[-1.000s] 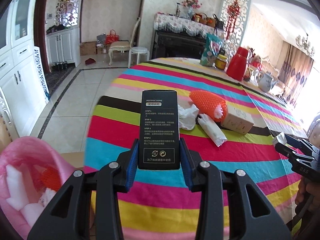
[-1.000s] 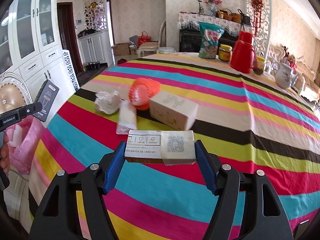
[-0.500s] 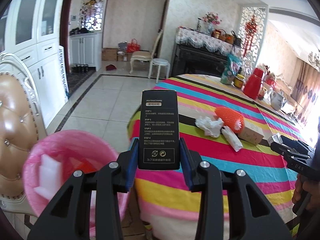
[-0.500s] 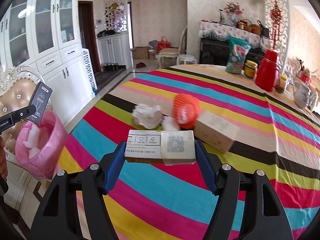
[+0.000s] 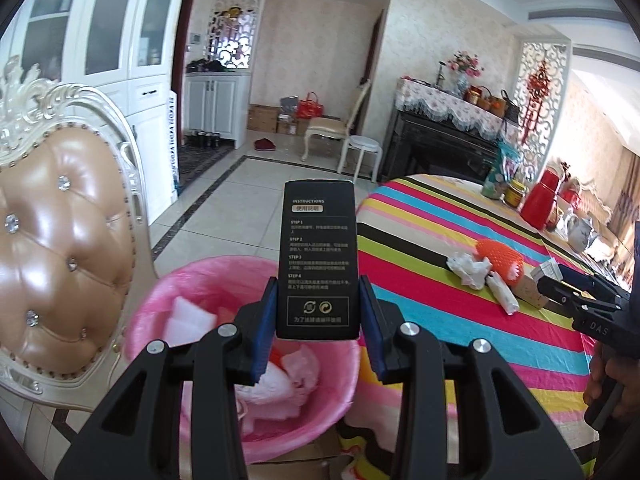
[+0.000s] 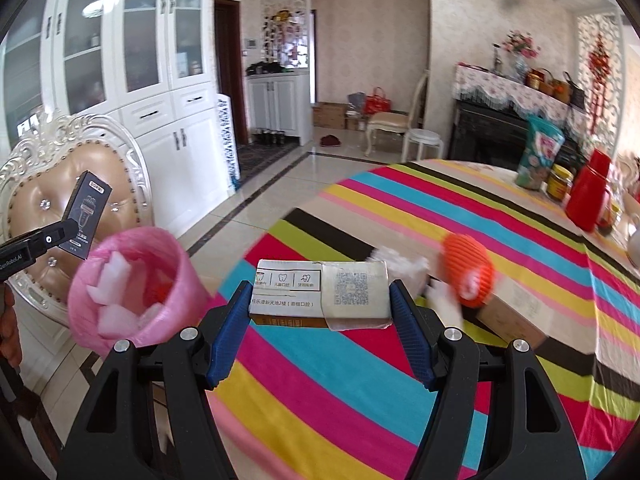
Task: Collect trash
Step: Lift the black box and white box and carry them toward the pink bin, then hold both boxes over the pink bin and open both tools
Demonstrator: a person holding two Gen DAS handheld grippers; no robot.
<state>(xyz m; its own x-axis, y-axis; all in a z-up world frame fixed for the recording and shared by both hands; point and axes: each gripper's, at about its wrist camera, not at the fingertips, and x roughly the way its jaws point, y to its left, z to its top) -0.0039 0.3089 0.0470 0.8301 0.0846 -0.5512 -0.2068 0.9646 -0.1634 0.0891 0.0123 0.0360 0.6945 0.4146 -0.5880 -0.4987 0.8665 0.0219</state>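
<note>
A: Left wrist view first. The left claw [image 5: 318, 312] pinches the black box [image 5: 319, 256] by its lower end, upright, in the centre of the frame. The pink-lined bin [image 5: 160, 292] sits lower left, partly under the claw, with white scraps already inside.

B: Risk there?

A: The box is tall and held only at the bottom. If it is let go while it hangs over the bin's near rim, I judge it could tip and fall to the floor between the bin and the padded chair [image 5: 60, 240] at left.

B: What is left on the table [image 5: 440, 320]?

A: At the right of the frame: crumpled tissue [image 5: 468, 268], an orange foam net [image 5: 500, 260] and a paper wrapper [image 5: 502, 292].

B: Right wrist view?

A: The right claw [image 6: 322, 308] grips the white carton [image 6: 320, 294] across its width, centre frame, above the striped cloth. The bin [image 6: 176, 280] is at left, well apart from it.

B: And the danger?

A: A loose label flap hangs at the carton's lower edge; it might snag a pad on release. Also, the left claw [image 6: 60, 236] is at the bin already, so I think the two could collide over the opening.
</note>
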